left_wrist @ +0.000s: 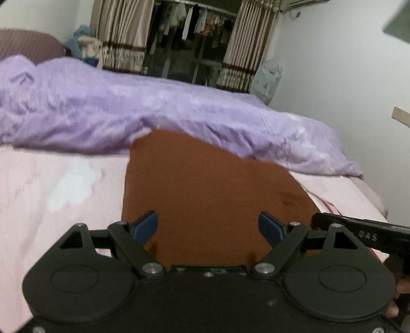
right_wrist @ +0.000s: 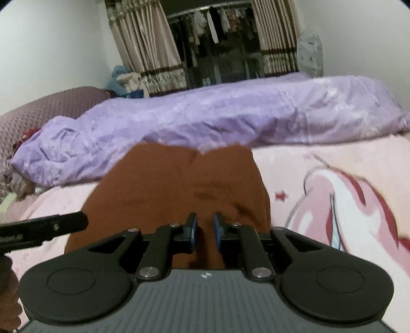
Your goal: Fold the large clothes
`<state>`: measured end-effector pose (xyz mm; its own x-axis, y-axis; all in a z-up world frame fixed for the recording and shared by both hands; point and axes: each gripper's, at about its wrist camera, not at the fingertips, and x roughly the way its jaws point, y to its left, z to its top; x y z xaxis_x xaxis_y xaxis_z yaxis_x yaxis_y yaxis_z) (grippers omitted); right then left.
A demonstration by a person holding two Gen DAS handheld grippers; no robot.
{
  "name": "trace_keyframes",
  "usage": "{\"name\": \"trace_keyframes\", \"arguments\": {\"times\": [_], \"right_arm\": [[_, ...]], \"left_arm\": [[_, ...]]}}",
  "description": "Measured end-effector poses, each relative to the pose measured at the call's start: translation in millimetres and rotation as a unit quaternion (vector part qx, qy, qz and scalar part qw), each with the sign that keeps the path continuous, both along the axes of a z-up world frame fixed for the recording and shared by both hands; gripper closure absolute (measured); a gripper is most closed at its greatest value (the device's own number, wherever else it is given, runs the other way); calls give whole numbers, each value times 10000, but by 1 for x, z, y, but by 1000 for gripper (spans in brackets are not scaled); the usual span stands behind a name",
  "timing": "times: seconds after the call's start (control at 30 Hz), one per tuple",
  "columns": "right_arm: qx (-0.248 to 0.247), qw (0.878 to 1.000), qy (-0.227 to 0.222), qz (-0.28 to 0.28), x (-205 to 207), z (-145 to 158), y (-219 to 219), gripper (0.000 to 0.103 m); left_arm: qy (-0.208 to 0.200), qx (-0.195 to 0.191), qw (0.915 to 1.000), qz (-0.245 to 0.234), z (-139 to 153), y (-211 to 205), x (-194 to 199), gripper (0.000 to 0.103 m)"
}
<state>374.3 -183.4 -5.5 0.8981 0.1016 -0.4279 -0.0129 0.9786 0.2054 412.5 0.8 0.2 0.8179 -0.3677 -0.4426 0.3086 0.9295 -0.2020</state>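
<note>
The bed (left_wrist: 51, 194) fills the lower half of both views under a pink printed sheet (right_wrist: 333, 184). A purple quilt (left_wrist: 153, 112) lies bunched across it from 9 to 3 o'clock in both views, at the far side of the mattress.

The brown garment (left_wrist: 205, 192) lies flat on the sheet at the centre of each view. Its far edge at 12 o'clock touches or slips under the quilt; I cannot tell which. Its near edge runs below both my tools.

My left hand-held gripper (left_wrist: 208, 228) stands wide open above the garment. Its blue pads (left_wrist: 147, 226) sit at 7 and 5 o'clock with bare brown cloth between them, and they hold nothing.

My right hand-held gripper (right_wrist: 205, 230) has its jaws drawn nearly together, with a narrow strip of brown cloth visible in the gap. I cannot tell whether the blue pads (right_wrist: 193, 231) pinch the cloth or only hover over it.

Striped curtains (right_wrist: 148, 51) hang at 12 o'clock, framing a rack of hanging clothes (right_wrist: 212, 23).
</note>
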Motion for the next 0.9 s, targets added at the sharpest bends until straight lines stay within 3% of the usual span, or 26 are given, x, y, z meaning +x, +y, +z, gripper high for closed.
{"name": "trace_keyframes", "arguments": {"times": [0.17, 0.33, 0.6, 0.9], "right_arm": [[-71, 9999, 29, -72, 32, 7, 0, 83], [-127, 9993, 331, -88, 56, -10, -2, 83], [-164, 9988, 460, -67, 63, -36, 0, 83], [-230, 9987, 453, -100, 58, -26, 2, 80]], "left_arm": [[56, 88, 9999, 54, 3, -8, 34, 17], [274, 207, 9994, 77, -15, -14, 53, 17], [304, 320, 9990, 80, -36, -19, 59, 17], [207, 405, 9989, 149, -20, -20, 51, 17]]}}
